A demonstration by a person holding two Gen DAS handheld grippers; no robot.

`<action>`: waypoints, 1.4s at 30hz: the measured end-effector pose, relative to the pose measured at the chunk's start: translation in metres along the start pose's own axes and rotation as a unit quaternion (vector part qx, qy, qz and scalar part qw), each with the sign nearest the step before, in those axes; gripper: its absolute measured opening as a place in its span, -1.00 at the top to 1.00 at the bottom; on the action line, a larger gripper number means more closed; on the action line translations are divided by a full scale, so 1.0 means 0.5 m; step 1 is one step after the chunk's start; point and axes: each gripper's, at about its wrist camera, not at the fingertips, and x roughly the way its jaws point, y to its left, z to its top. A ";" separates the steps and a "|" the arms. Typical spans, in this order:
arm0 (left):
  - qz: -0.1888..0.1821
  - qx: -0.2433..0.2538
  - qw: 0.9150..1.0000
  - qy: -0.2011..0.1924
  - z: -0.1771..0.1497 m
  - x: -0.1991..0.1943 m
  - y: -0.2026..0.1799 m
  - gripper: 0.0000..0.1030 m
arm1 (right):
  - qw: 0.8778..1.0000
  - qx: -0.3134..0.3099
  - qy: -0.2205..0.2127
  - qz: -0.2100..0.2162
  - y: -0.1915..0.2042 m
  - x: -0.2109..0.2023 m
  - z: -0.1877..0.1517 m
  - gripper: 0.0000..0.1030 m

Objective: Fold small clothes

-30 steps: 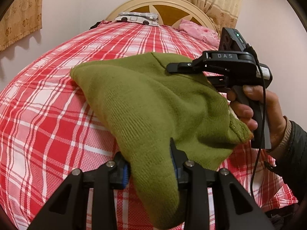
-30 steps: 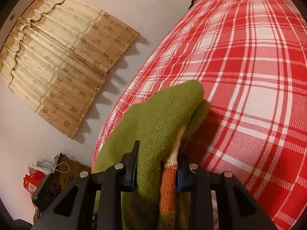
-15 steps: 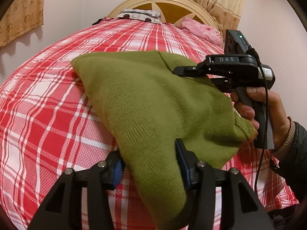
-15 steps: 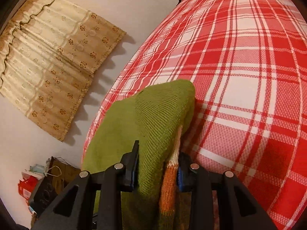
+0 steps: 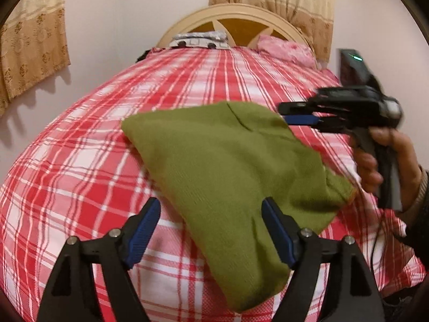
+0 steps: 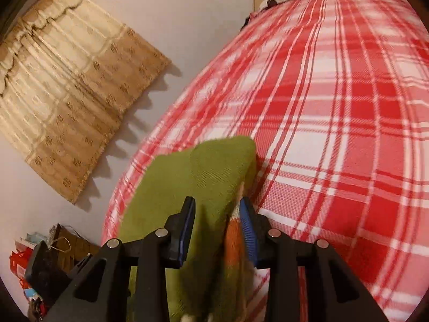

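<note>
A green knitted garment (image 5: 222,166) lies folded on the red plaid bed (image 5: 80,166). My left gripper (image 5: 211,230) is open, its blue pads wide apart on either side of the garment's near corner. My right gripper (image 5: 284,112) is at the garment's far right corner, blurred, its jaws slightly parted. In the right wrist view the right gripper (image 6: 217,222) has parted jaws around the green garment (image 6: 198,177), whose orange and white striped edge (image 6: 233,236) shows by the right pad.
A wooden headboard (image 5: 233,18) with a pink pillow (image 5: 284,48) and a grey-white item (image 5: 201,39) stands at the bed's far end. Beige curtains (image 6: 61,88) hang on the wall. Bags and clutter (image 6: 40,265) sit on the floor by the bed.
My left gripper has opened and let go of the garment, which has dropped flat on the bed. My right gripper's jaws have widened and it has pulled back to the right.
</note>
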 end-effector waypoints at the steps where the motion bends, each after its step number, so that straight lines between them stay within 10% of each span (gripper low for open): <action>1: 0.008 -0.004 1.000 -0.009 0.006 -0.003 0.007 -0.66 | 1.000 -0.002 -0.010 0.011 0.011 -0.022 -0.004 0.30; 10: 0.074 -0.060 0.995 -0.024 0.035 0.078 0.116 -0.93 | 0.988 -0.082 0.043 0.120 0.142 -0.046 -0.124 0.05; 14: 0.074 -0.073 0.995 0.007 0.018 0.117 0.125 -1.00 | 0.996 -0.050 0.072 0.024 0.075 -0.002 -0.157 0.05; 17: 0.075 -0.078 0.994 0.001 0.009 0.106 0.122 -1.00 | 0.996 -0.004 0.062 0.063 0.044 -0.013 -0.159 0.05; 22: 0.083 -0.108 0.990 -0.026 -0.008 0.014 0.114 -1.00 | 0.996 -0.084 0.011 -0.028 0.135 -0.091 -0.179 -0.03; 26: 0.065 -0.092 0.992 -0.050 -0.021 -0.052 0.078 -1.00 | 0.968 -0.182 -0.085 -0.147 0.232 -0.169 -0.216 -0.23; 42: 0.032 -0.049 0.994 -0.096 0.003 -0.147 0.001 -1.00 | 0.947 -0.201 -0.169 -0.186 0.310 -0.286 -0.291 -0.23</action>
